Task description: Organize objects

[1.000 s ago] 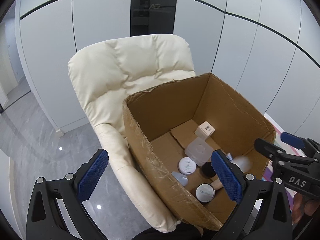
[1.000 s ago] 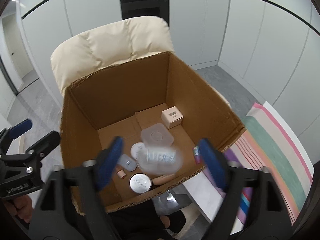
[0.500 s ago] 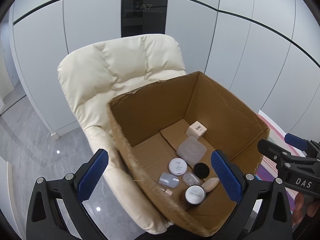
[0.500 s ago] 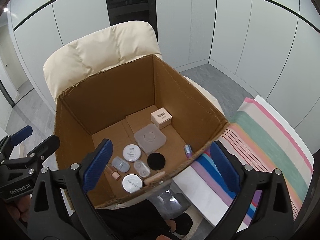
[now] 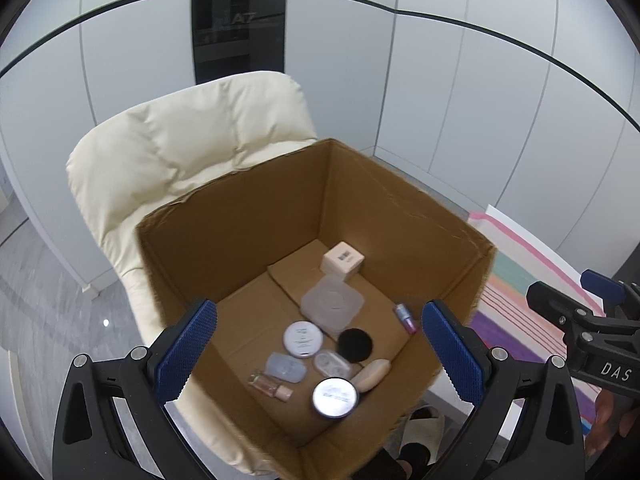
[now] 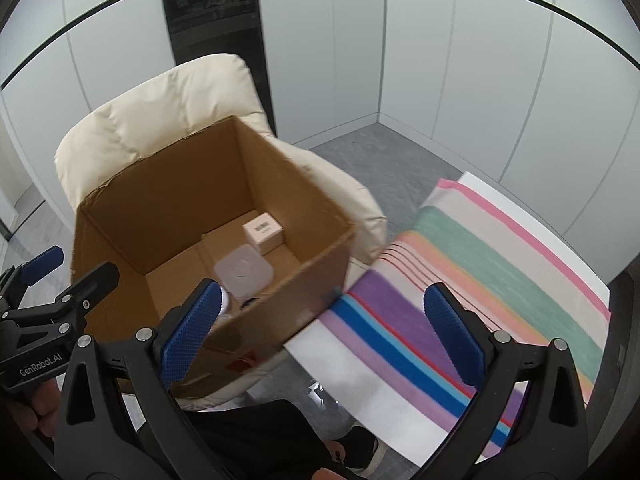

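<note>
Both tongs gaping empty, right tongs [image 6: 322, 326] just widening past box [image 6: 316, 264] rim over striped cloth [image 6: 500, 260], left tongs [image 5: 318, 346] hanging above box interior.

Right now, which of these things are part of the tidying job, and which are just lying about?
Part of the job:
- cardboard box
- small white carton
- square clear container
- round white tin
- black disc
- silver-lidded jar

Just there:
- cream armchair
- striped cloth
- slipper

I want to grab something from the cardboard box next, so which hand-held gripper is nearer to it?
Left. The left hand-held gripper frames the cardboard box interior; the right hand-held gripper sits off past its corner, over the striped cloth.
</note>
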Motion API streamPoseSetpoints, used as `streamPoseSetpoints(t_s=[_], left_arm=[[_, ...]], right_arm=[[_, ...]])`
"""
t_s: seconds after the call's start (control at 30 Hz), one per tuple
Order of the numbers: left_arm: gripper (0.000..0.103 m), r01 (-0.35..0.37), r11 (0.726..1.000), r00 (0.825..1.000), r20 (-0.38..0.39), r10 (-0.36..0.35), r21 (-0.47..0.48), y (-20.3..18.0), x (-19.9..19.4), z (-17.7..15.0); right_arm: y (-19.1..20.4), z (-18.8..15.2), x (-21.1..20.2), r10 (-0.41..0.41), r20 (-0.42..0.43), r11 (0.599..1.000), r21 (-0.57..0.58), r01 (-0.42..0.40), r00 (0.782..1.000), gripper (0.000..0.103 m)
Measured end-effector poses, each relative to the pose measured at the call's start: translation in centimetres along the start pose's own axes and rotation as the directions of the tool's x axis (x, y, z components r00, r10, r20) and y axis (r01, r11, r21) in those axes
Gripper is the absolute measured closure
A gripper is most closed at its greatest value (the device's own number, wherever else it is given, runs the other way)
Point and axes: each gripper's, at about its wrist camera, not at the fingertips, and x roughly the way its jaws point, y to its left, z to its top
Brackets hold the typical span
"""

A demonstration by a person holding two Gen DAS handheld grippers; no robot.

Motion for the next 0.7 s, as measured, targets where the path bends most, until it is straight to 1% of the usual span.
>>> streamPoseSetpoints(t_s=[0.3,0.57,0.7], left_arm=[[0.000,0.038,0.998,0.999,0.002,-0.038,0.050,-4.0,0.4,0.1],[0.000,0.077,0.993,0.997,0.004,-0.078,0.091,-7.9,0.5,0.5],[0.000,0.097,0.988,0.995,0.009,-0.099,0.122,-10.2,0.4,0.5]], right_arm=[[-4.3,-0.7,-0.7,-0.083,-0.003,0.995,0.053,0.083,0.997,0.000],[-7.8,-1.7,-2.0,-0.132,-0.005,0.988,0.085,0.132,0.991,0.000],[-10.2,-2.4,-3.0,-0.158,-0.003,0.980,0.121,0.157,0.987,0.000]])
